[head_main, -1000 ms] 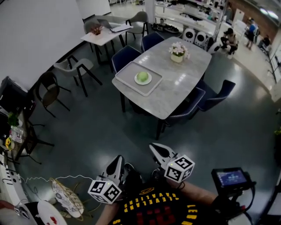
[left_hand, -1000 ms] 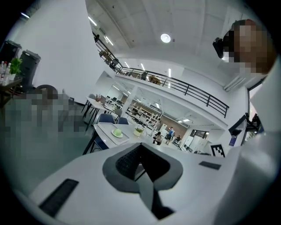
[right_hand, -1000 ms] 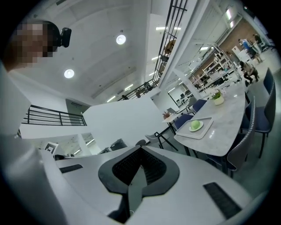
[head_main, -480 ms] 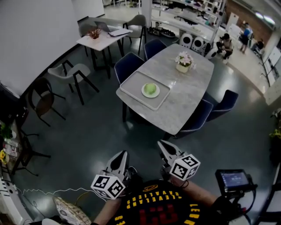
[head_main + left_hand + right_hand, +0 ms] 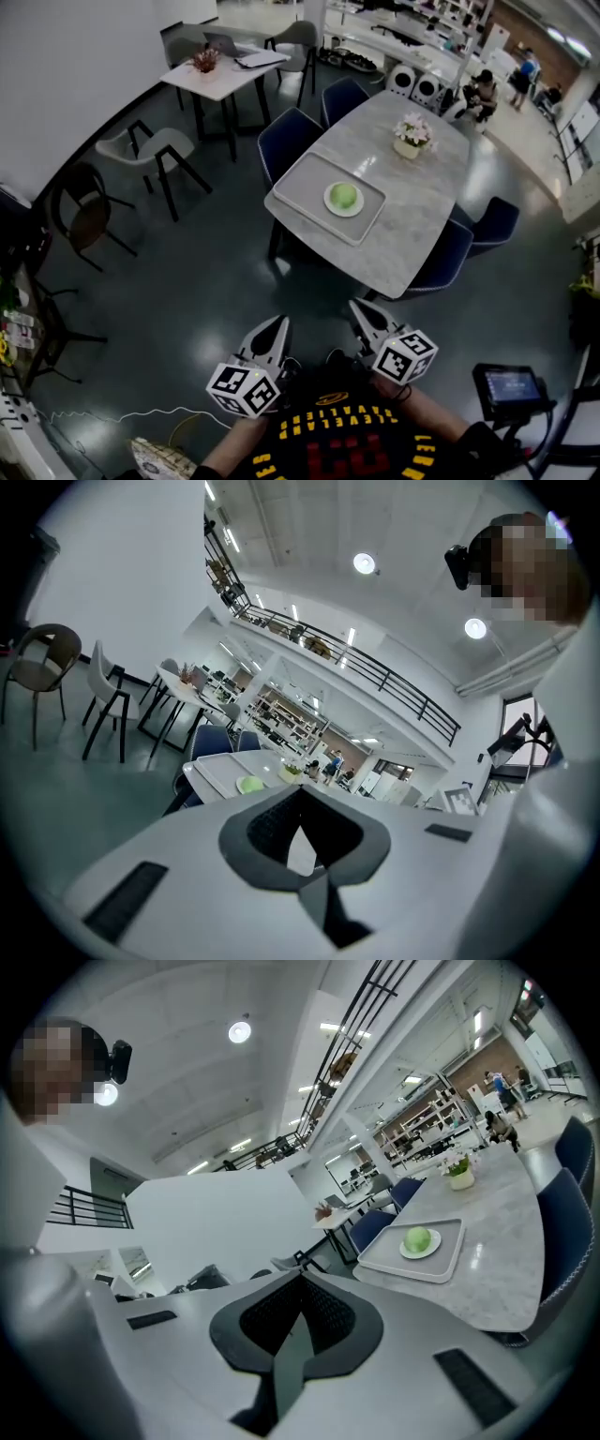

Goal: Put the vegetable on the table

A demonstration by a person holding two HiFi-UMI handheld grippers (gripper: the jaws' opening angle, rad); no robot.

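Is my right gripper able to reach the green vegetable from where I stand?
Probably not yet: the right gripper sits by your chest, a stretch of floor short of the vegetable on the tray.

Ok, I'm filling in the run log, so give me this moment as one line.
left gripper: shut, empty | right gripper: shut, empty | vegetable: on plate, in tray | tray: on table | grippers: short of table

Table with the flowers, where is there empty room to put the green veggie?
Bare table shows between the tray and the flower pot, and along the long edge right of the tray. The tray's middle is crowded: plate with the vegetable.
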